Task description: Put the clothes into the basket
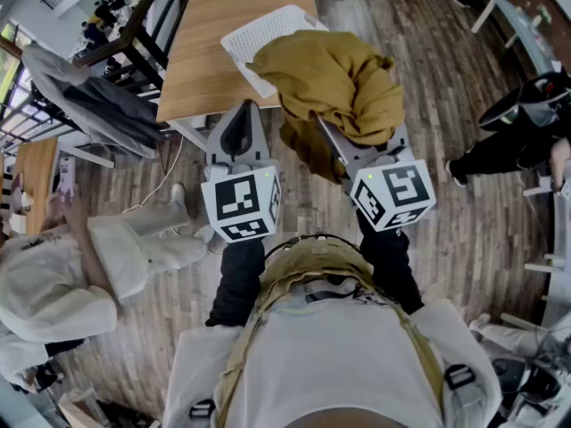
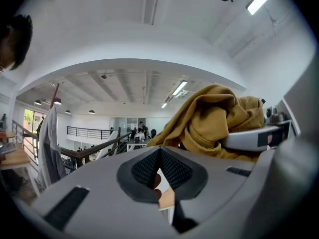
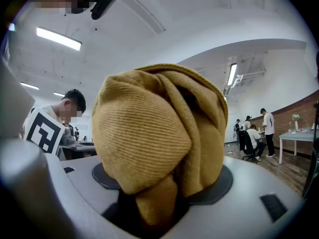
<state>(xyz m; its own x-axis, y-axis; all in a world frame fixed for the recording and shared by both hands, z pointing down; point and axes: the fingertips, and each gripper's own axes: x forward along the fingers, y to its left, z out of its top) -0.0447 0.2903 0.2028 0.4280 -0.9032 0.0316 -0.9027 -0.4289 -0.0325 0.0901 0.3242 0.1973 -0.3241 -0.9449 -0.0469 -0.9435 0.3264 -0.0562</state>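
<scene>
- Head view: a white mesh basket (image 1: pixel 254 36) sits on a wooden counter (image 1: pixel 210 61) in the upper middle of the frame. A mustard-yellow garment (image 1: pixel 335 78) is bunched just right of centre. It overlaps the basket's right side and droops past the counter's edge. The right tongs (image 1: pixel 357 157) reach up into it from below. The left tongs (image 1: pixel 239 125) point at the counter's near edge, just left of the garment and not touching it.
- Left gripper view: the left tongs are closed, pad against pad, with nothing between them. The garment fills the right of the frame, carried by the other tool.
- Right gripper view: the right tongs are clamped on a thick wad of the garment (image 3: pixel 159 128), which fills the centre and hides the basket.
- Progress, as a judgement: the garment is lifted and brought to the basket but not yet let go, so lowering and releasing remain. The visible part of the basket looks empty. No other loose clothing shows on the counter.
</scene>
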